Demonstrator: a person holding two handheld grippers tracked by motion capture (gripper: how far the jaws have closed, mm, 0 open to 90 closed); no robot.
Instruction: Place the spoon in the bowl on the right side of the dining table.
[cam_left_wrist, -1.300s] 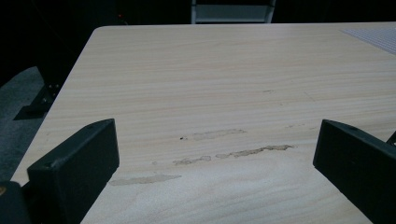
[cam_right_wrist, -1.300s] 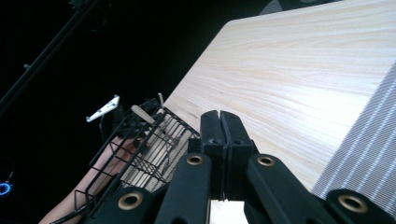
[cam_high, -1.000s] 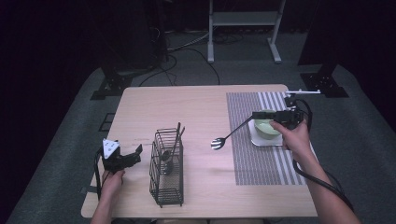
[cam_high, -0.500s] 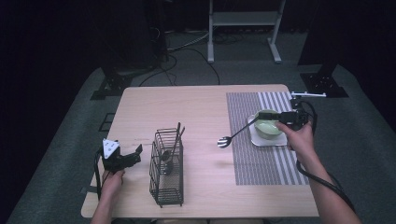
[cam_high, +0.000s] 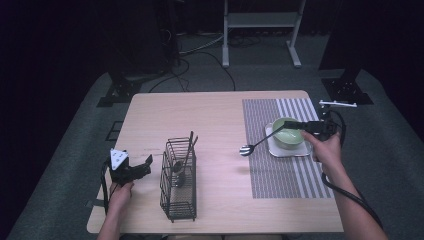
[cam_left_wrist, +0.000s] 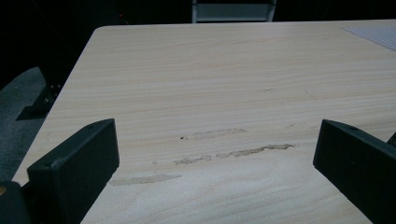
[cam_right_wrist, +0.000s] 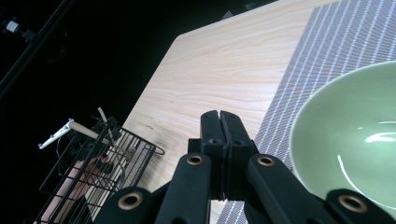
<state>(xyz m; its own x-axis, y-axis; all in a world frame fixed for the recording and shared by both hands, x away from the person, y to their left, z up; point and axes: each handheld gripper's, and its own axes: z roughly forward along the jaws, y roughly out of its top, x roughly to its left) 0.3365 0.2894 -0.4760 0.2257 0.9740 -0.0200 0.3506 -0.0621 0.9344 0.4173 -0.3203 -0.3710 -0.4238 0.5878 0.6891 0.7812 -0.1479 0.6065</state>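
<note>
My right gripper (cam_high: 292, 124) hovers over the green bowl (cam_high: 289, 133), shut on the dark handle of a utensil (cam_high: 260, 142). Its silvery head hangs over the left edge of the striped placemat (cam_high: 280, 172). In the right gripper view the jaws of that gripper (cam_right_wrist: 219, 114) are pressed together beside the bowl (cam_right_wrist: 355, 140), and the utensil is hidden below them. My left gripper (cam_high: 142, 166) rests open at the table's front left, just left of the black wire basket (cam_high: 178, 190). Nothing but bare wood lies between the jaws of the left gripper (cam_left_wrist: 215, 154).
The basket (cam_right_wrist: 93, 163) holds several utensils standing upright. The bowl sits on a white square tray (cam_high: 290, 151) on the placemat (cam_right_wrist: 336, 42). A metal stand (cam_high: 260, 20) and dark equipment are on the floor beyond the table's far edge.
My right gripper has carried the utensil to the right and a little lower, so its head went from the bare wood to the placemat's left edge. The left gripper has stayed put.
</note>
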